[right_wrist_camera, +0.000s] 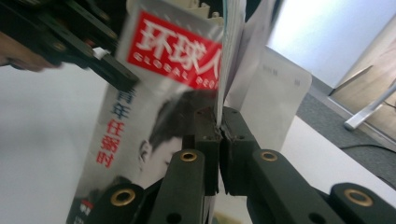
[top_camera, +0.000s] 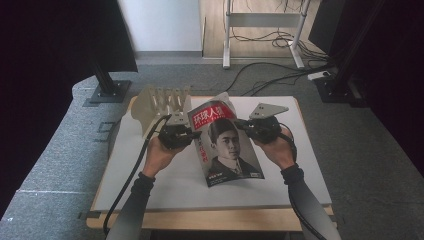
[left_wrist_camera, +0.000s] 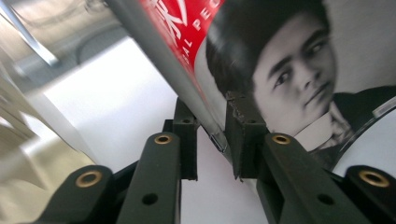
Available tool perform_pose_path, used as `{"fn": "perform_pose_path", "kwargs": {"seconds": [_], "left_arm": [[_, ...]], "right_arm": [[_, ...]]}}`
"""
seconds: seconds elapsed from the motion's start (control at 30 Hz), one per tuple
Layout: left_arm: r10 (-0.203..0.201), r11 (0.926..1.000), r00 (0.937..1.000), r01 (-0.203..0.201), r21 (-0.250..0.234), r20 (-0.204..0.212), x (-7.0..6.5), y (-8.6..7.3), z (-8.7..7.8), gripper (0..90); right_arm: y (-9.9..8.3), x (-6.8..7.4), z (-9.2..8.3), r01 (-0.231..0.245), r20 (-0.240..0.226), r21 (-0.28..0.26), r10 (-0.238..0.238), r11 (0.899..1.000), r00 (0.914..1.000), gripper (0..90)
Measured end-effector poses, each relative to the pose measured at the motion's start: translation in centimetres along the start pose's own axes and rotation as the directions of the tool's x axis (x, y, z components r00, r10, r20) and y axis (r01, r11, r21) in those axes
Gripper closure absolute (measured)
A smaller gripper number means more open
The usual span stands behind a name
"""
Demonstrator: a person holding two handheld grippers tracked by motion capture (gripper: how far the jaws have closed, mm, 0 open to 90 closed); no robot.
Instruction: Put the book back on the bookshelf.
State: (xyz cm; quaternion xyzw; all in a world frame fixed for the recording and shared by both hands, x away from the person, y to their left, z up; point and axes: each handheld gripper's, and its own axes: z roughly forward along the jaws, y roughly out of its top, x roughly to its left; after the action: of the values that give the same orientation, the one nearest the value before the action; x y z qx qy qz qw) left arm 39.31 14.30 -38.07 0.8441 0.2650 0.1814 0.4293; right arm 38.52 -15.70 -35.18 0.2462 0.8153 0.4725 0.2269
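Two grippers hold one magazine (top_camera: 223, 145) tilted above the desk (top_camera: 165, 185) middle: left gripper (left_wrist_camera: 211, 135) clamped on its spine edge, right gripper (right_wrist_camera: 218, 128) pinched shut on the page edge. Lifting seems underway; next, likely standing it toward the far-left rack (top_camera: 160, 102).

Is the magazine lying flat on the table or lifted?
Lifted: the glossy red-titled portrait magazine tilts up, top edge raised off the white table, gripped by both grippers.
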Motion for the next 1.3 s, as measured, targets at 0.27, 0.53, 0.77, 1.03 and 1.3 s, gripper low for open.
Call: {"fn": "perform_pose_path", "kwargs": {"seconds": [0.27,0.53,0.77,1.03,1.3], "left_arm": [[0.088,0.9953,0.9951,-0.089,-0.038,-0.046,-1.5,0.5,-2.4,81.2],[0.114,0.9915,0.9927,-0.111,-0.067,0.038,-2.8,1.1,-2.3,72.3],[0.061,0.9952,0.9978,-0.059,-0.078,0.024,-1.9,2.7,0.0,68.6],[0.081,0.9958,0.9954,-0.079,-0.046,0.05,-2.3,3.3,0.7,71.1],[0.076,0.9965,0.996,-0.074,-0.038,0.047,-2.0,3.1,0.5,86.6]], "right_arm": [[-1.8,-0.9,0.1,-0.052,0.014,-0.007,0.053,0.999,0.9985,85.9],[-3.2,-0.7,-2.0,-0.057,-0.011,-0.025,0.057,0.998,0.9983,86.0],[-4.2,-1.1,-2.8,-0.068,-0.026,-0.044,0.067,0.997,0.9974,86.2],[-4.4,-1.1,-3.0,-0.053,-0.038,-0.042,0.052,0.998,0.9979,85.9],[-4.6,-1.4,-2.7,-0.072,-0.003,-0.018,0.072,0.997,0.9974,78.1]]}}
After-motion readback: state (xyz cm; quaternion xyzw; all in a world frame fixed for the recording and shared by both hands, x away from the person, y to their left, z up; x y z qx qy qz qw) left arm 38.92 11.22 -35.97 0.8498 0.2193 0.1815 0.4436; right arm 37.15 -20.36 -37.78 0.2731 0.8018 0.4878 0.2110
